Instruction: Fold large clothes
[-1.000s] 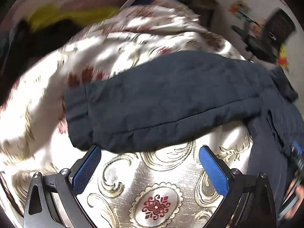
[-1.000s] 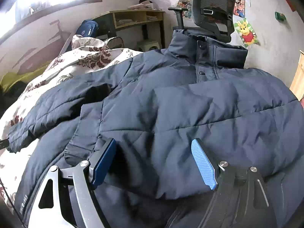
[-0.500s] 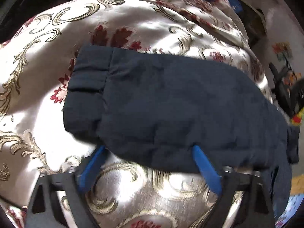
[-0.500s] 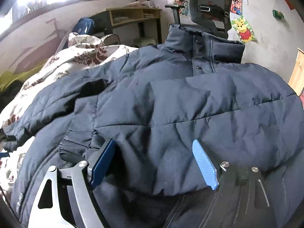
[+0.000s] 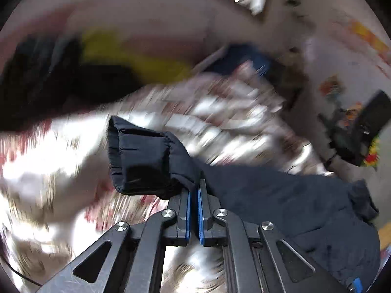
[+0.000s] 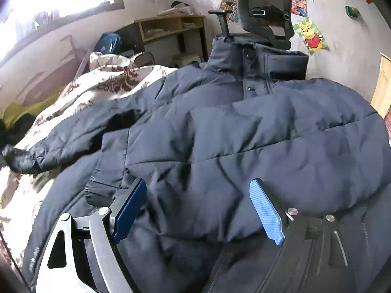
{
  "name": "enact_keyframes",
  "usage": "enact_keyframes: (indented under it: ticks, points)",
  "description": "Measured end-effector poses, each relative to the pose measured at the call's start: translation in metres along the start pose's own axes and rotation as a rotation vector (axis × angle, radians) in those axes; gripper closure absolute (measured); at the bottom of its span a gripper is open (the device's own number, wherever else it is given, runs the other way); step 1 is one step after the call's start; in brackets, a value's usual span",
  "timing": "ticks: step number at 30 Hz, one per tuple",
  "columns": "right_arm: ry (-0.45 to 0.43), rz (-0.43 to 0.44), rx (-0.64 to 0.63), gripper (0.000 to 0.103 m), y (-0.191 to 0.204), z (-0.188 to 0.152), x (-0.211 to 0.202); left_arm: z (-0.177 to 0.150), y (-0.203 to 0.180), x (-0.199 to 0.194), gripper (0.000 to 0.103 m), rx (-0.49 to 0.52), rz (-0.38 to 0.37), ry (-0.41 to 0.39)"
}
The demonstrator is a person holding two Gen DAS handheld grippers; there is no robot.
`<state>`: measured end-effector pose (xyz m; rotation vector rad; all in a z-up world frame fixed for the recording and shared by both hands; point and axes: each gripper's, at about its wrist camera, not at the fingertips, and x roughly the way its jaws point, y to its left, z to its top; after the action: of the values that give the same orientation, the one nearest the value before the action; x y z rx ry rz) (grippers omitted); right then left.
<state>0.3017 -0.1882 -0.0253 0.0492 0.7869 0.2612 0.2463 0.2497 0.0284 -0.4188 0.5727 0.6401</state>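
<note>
Since the earlier frame, left gripper [image 5: 193,190] has clamped the puffer jacket [image 6: 244,134] sleeve [image 5: 146,161], cuff lifted beyond its fingertips; right gripper [image 6: 200,202] hovers wide apart over the jacket front.

Under me a bed spread with a cream satin quilt [image 6: 107,83] patterned in red and gold; on it lies a navy padded jacket [image 6: 244,134], front up.

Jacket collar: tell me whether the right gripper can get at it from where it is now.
Probably yes. The right gripper is open over the jacket body, and the collar lies straight ahead with only puffy fabric between. Nothing covers it, though the office chair stands close behind.
</note>
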Motion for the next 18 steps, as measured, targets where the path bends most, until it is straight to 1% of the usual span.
enact_keyframes:
  ticks: [1,3,4,5,6,8,10,11,12,14,16,18]
  points:
    - [-0.014,0.003,0.001,0.02,-0.003,0.002,-0.006,0.007,-0.012,-0.012,0.099,0.034,-0.03,-0.04]
    - [-0.039,0.003,0.006,0.02,-0.01,0.007,-0.017,0.024,-0.045,-0.038,0.099,0.122,-0.123,-0.114]
    - [-0.054,0.005,0.013,0.02,-0.014,0.01,-0.023,0.031,-0.065,-0.05,0.099,0.166,-0.185,-0.139]
    - [-0.071,0.011,0.024,0.02,-0.019,0.012,-0.029,0.035,-0.076,-0.056,0.099,0.191,-0.22,-0.147]
    - [-0.096,0.017,0.039,0.02,-0.025,0.014,-0.038,0.039,-0.096,-0.065,0.099,0.233,-0.285,-0.155]
    - [-0.152,0.034,0.058,0.02,-0.038,0.018,-0.057,0.041,-0.128,-0.078,0.099,0.302,-0.397,-0.141]
    - [-0.196,0.03,0.063,0.02,-0.048,0.021,-0.072,0.036,-0.167,-0.089,0.099,0.379,-0.517,-0.111]
    - [-0.221,0.021,0.065,0.02,-0.054,0.023,-0.082,0.032,-0.178,-0.092,0.099,0.397,-0.541,-0.106]
    - [-0.247,0.011,0.07,0.02,-0.061,0.024,-0.092,0.024,-0.2,-0.095,0.099,0.439,-0.587,-0.093]
    - [-0.285,-0.01,0.081,0.02,-0.077,0.025,-0.11,0.009,-0.222,-0.102,0.099,0.482,-0.64,-0.07]
    - [-0.299,-0.029,0.089,0.02,-0.09,0.026,-0.122,-0.008,-0.248,-0.1,0.099,0.524,-0.692,-0.031]
    - [-0.304,-0.066,0.096,0.02,-0.109,0.027,-0.134,-0.035,-0.274,-0.1,0.099,0.579,-0.743,0.021]
